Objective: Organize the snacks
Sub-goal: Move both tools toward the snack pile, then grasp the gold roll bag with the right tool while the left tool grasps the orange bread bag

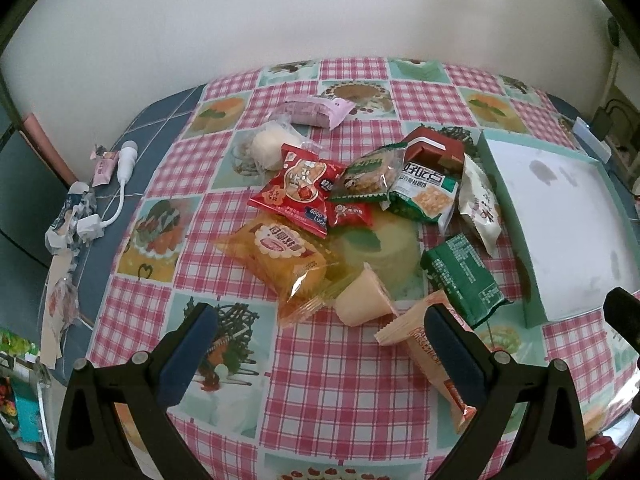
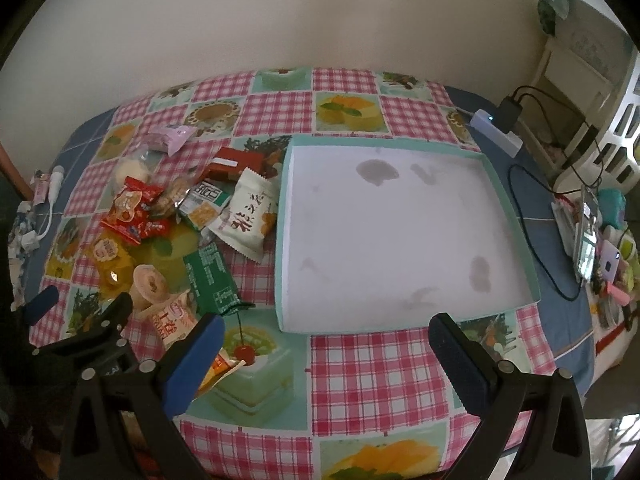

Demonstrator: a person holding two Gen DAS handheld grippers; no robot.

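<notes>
A heap of snack packets lies on the checked tablecloth: a red packet [image 1: 298,190], a yellow packet [image 1: 280,256], a green packet [image 1: 464,276], a white packet [image 1: 480,204], a pink packet [image 1: 320,110] and an orange wrapper [image 1: 424,340]. A shallow teal box [image 2: 288,240] with a white, stained floor stands to the right of the heap; it holds nothing. My left gripper [image 1: 320,344] is open and empty, just in front of the heap. My right gripper [image 2: 326,356] is open and empty, in front of the box's near edge. The left gripper [image 2: 80,308] shows in the right wrist view.
A white charger and cable [image 1: 120,176] lie on the blue cloth at the left. A power strip with black cables [image 2: 496,128] sits at the back right. Phones and small items [image 2: 596,240] crowd the right edge. A wall stands behind the table.
</notes>
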